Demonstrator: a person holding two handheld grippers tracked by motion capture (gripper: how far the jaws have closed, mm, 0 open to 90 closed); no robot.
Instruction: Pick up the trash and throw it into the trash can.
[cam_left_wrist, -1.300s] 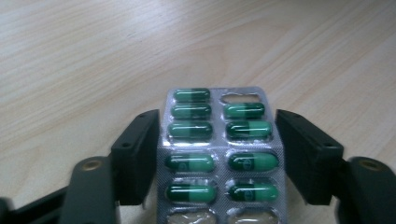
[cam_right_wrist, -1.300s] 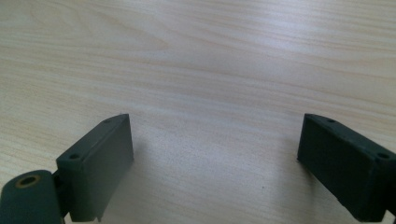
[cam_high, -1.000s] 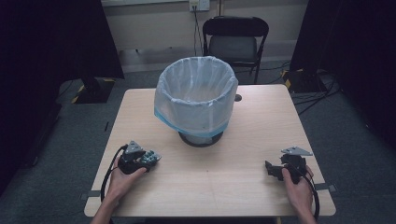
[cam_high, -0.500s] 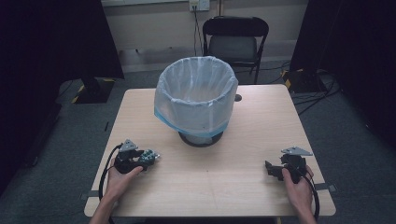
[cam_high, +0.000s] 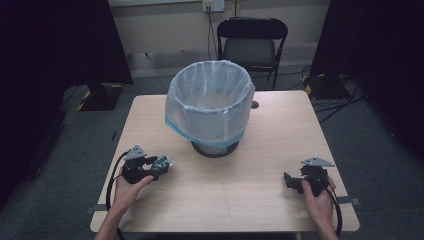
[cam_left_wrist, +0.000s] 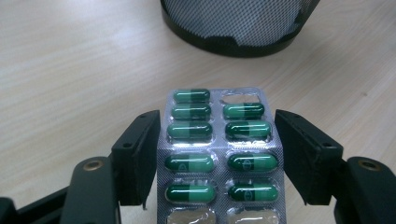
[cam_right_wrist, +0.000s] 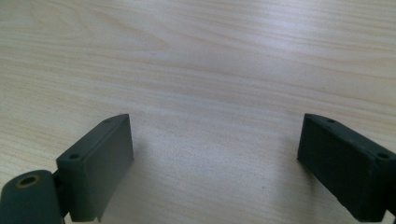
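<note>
A silver blister pack (cam_left_wrist: 217, 154) of green capsules sits between the jaws of my left gripper (cam_left_wrist: 217, 119), which is shut on its long edges. In the high view the left gripper (cam_high: 158, 165) is at the table's front left, held a little above the wood, with the blister pack (cam_high: 164, 161) sticking out toward the bin. My right gripper (cam_high: 289, 181) rests at the front right. In its own view the right gripper (cam_right_wrist: 215, 126) stands open, with bare wood between the jaws.
A black mesh bin (cam_high: 210, 100) lined with a clear bag stands at the table's middle back; its base (cam_left_wrist: 238, 23) is just ahead of the pack. The wooden table (cam_high: 250, 200) has open room between the hands. A black chair (cam_high: 252, 45) is behind.
My left gripper has lifted slightly and drifted a little left with the blister pack in it. The right gripper has stayed put.
</note>
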